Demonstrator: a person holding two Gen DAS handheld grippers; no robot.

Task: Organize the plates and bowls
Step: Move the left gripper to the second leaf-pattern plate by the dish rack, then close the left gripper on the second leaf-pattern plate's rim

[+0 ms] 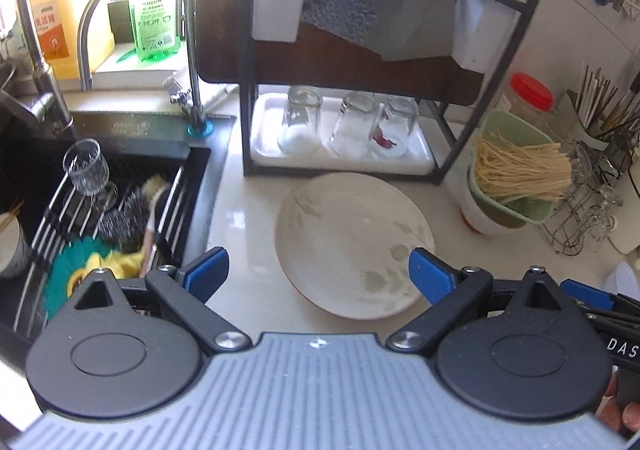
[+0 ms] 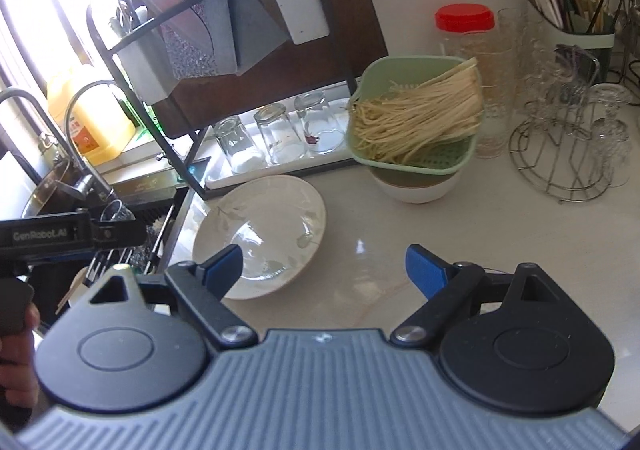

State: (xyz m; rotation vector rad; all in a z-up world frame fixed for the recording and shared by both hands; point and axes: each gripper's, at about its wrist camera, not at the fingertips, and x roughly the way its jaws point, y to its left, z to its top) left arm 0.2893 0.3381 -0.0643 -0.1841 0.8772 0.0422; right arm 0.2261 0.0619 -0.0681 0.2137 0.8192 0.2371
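A round cream ceramic plate with faint leaf prints [image 1: 352, 246] lay flat on the pale glossy bench [image 2: 400, 234], just in front of a black wire dish rack [image 1: 448, 154]. The left tongs [image 1: 318, 274] hung above its near rim, blue pads wide apart, holding nothing. The right tongs [image 2: 324, 270] were likewise spread and empty, beside the plate

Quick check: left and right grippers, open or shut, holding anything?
Left gripper: open, empty, above the plate.
Right gripper: open, empty, beside the plate.
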